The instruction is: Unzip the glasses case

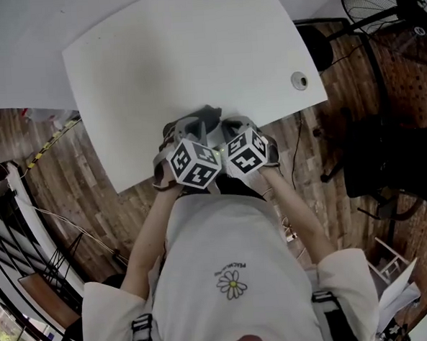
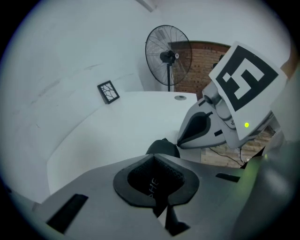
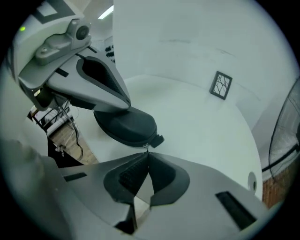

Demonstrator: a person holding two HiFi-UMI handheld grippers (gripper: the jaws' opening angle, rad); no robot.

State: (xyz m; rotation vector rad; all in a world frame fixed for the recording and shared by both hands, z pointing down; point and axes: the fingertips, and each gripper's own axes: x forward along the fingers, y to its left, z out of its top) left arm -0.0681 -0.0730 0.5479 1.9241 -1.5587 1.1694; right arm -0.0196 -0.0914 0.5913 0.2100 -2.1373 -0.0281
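Note:
The black oval glasses case lies near the front edge of the white table. My left gripper is shut on one end of the case, with dark printed material pinched between its pads; in the right gripper view the left gripper covers the case's far side. My right gripper is shut, its tips pinching the small metal zip pull at the case's near end. In the head view both marker cubes sit side by side and hide the case.
The table's front edge lies just under my hands, with wooden floor beyond it. A cable grommet sits at the table's right corner. A standing fan and a dark chair are to the right. A small patterned card stands at the back.

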